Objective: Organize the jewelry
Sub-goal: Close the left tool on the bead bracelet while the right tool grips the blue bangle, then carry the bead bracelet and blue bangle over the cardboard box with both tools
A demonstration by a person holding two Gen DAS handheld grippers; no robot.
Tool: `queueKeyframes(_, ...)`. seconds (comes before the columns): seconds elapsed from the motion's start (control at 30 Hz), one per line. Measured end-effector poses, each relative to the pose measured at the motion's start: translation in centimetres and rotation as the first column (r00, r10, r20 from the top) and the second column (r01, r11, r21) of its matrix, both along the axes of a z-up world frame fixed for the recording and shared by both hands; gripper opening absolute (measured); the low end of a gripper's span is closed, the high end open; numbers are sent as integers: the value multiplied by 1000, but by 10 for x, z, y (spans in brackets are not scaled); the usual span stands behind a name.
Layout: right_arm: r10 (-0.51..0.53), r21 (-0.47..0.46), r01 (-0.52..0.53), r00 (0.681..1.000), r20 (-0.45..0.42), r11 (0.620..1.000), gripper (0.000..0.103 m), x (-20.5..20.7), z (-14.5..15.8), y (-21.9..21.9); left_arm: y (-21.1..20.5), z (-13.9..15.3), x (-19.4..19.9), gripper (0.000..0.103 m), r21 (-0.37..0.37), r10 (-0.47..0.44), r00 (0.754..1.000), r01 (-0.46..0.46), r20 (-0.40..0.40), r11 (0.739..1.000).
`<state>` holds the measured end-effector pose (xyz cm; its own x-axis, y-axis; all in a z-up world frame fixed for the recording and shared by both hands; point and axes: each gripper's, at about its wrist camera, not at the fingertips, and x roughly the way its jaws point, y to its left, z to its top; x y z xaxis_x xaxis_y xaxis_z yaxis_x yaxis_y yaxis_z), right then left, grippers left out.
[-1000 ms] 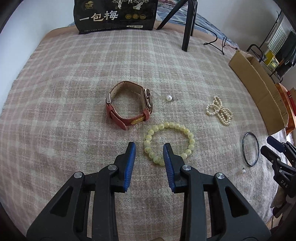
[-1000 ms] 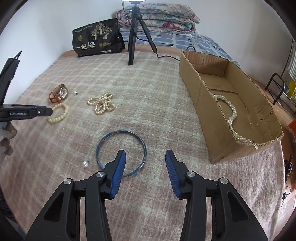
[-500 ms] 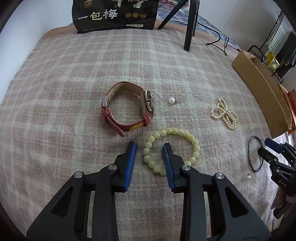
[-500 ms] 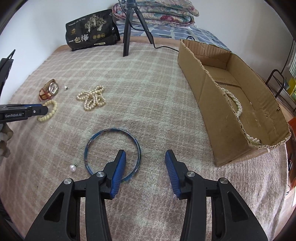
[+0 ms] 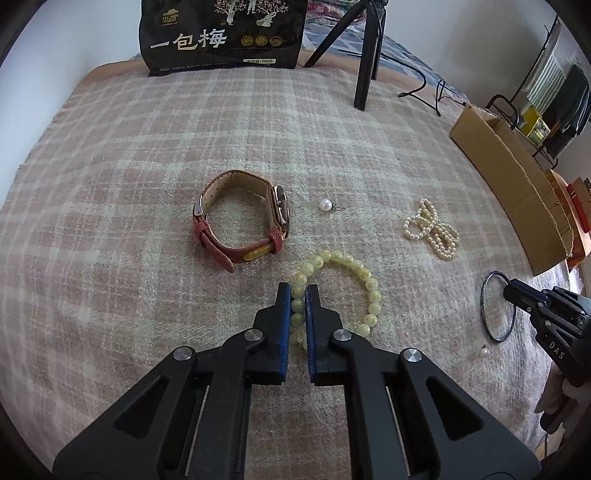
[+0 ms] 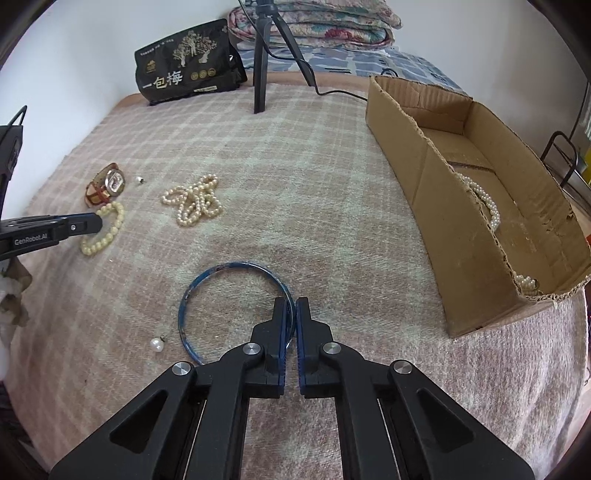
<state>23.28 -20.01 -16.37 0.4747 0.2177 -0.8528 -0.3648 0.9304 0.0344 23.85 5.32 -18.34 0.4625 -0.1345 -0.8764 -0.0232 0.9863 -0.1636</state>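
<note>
My left gripper (image 5: 298, 291) is shut on the near-left side of the yellow bead bracelet (image 5: 364, 275), which lies on the plaid blanket. Beyond it rest a red-strapped watch (image 5: 242, 221), a pearl earring (image 5: 325, 204) and a bunched pearl strand (image 5: 432, 229). In the right wrist view my right gripper (image 6: 290, 306) is shut on the right rim of the blue bangle (image 6: 221, 269). A second pearl earring (image 6: 157, 345) lies left of the bangle. The cardboard box (image 6: 413, 162) at the right holds a pearl necklace (image 6: 484, 201). The left gripper (image 6: 88, 224) shows at the left edge.
A black snack bag (image 6: 184, 72) and a tripod (image 6: 260, 55) stand at the far edge of the blanket (image 6: 295, 177). Folded bedding (image 6: 325, 22) lies behind them. A hand shows at the left edge of the right wrist view.
Both grippers have closed from open: the left onto the bead bracelet, the right onto the bangle's rim. Neither piece has left the blanket.
</note>
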Motion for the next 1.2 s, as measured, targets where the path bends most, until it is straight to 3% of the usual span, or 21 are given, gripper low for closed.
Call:
queueKeyframes(0.37,25,4,-25,995,99,1000,3,-15,36,9,-12,33,-17,5,-2,-36,996,36,86,999)
queueKeyframes(1.2,-43,26,37,954,296,999,3,-34,108,-25,-36,94,-29,5,-114,-48,978,73,202,991)
